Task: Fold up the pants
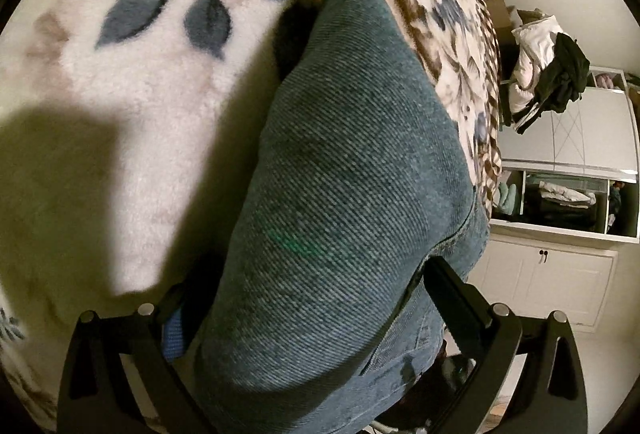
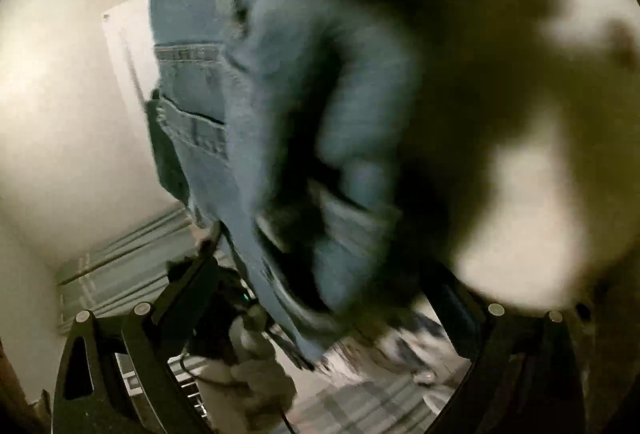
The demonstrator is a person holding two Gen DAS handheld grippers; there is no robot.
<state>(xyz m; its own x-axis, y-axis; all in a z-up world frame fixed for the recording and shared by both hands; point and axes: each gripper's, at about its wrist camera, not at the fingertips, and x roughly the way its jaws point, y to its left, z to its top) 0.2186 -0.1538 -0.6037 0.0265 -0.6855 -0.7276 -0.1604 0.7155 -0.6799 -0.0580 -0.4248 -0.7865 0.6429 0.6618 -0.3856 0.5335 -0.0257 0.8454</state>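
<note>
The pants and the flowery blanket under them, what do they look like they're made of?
Pants: likely denim, matte blue; a diagonal twill weave and stitched seams show. Blanket: seemingly plush fleece, soft and fuzzy; its napped pile blurs the printed leaves.

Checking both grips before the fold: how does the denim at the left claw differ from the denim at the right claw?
At the left claw the jeans show one smooth, sharp panel above the floral blanket. At the right claw the jeans are bunched, blurred, with seams and a pocket opening showing. Both claws have denim between their fingers.
</note>
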